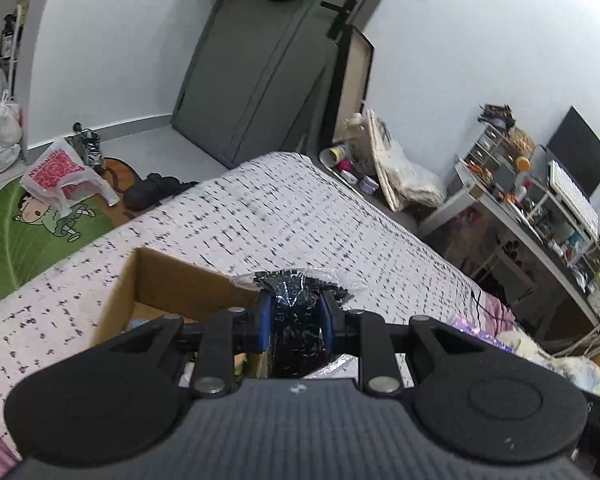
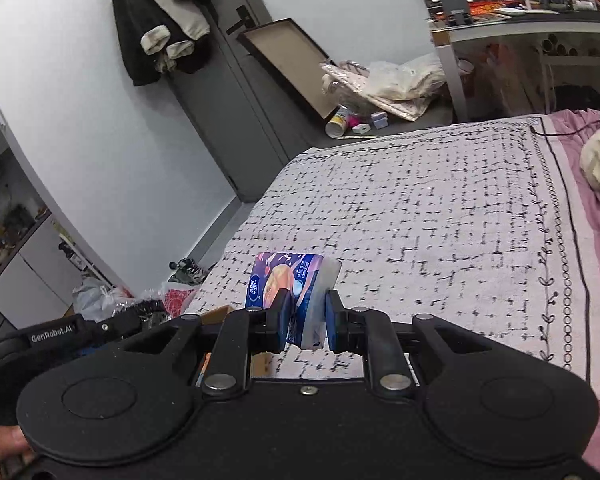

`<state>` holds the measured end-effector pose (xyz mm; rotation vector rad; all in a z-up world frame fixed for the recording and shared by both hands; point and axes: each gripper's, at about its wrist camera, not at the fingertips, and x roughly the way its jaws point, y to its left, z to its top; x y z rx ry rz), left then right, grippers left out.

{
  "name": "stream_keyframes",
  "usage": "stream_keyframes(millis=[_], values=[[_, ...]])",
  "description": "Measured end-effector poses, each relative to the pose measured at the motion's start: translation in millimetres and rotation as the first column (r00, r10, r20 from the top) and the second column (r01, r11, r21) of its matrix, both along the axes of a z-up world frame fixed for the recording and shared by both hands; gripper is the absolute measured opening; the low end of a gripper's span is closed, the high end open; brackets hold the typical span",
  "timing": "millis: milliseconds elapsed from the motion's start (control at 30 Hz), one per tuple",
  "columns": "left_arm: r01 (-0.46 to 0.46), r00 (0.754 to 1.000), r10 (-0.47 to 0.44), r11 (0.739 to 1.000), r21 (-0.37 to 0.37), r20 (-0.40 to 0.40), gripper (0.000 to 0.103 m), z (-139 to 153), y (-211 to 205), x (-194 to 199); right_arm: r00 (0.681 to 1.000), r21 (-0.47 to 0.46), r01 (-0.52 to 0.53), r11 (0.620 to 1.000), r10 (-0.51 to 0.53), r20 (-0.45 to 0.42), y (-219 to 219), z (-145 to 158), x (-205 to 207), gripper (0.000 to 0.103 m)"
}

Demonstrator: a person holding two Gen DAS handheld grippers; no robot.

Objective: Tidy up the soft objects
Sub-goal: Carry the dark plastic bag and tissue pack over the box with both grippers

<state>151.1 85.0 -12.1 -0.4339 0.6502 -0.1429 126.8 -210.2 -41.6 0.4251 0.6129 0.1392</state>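
Note:
My left gripper [image 1: 296,304] is shut on a clear plastic bag of black stuff [image 1: 296,286] and holds it above the bed, beside an open cardboard box [image 1: 168,280]. My right gripper [image 2: 307,312] is shut on a blue tissue pack [image 2: 284,280] with an orange picture, held above the patterned bedspread [image 2: 440,208]. The left gripper [image 2: 100,326] and its bag show at the lower left of the right wrist view. The box's inside is mostly hidden behind the left gripper.
The box sits on the white black-dashed bedspread [image 1: 260,208]. Pink sheet and bedding [image 2: 596,168] lie at the right. A cluttered desk [image 1: 540,200], bags on the floor [image 1: 60,176], a green rug [image 1: 28,224] and a grey door [image 1: 252,72] surround the bed.

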Motion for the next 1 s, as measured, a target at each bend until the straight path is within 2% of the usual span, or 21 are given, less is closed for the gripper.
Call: stream_keyframes(millis=[500,867,1000], values=[[-0.066,0.997,0.063,0.996,-0.059,-0.045,0.024,-16,45,13,0.997,-0.018,-0.077,0.997,0.077,0.000,58,4,9,0.018],[-0.101,0.992,0.096,0.993,-0.056,-0.082,0.024,-28,66,21,0.988,-0.082,-0.152,0.985,0.148,-0.054,111,-20,10,0.018],[-0.102,0.991,0.096,0.993,-0.056,-0.097,0.024,-31,71,24,0.979,-0.106,-0.195,0.975,0.187,-0.082,126,-29,12,0.024]])
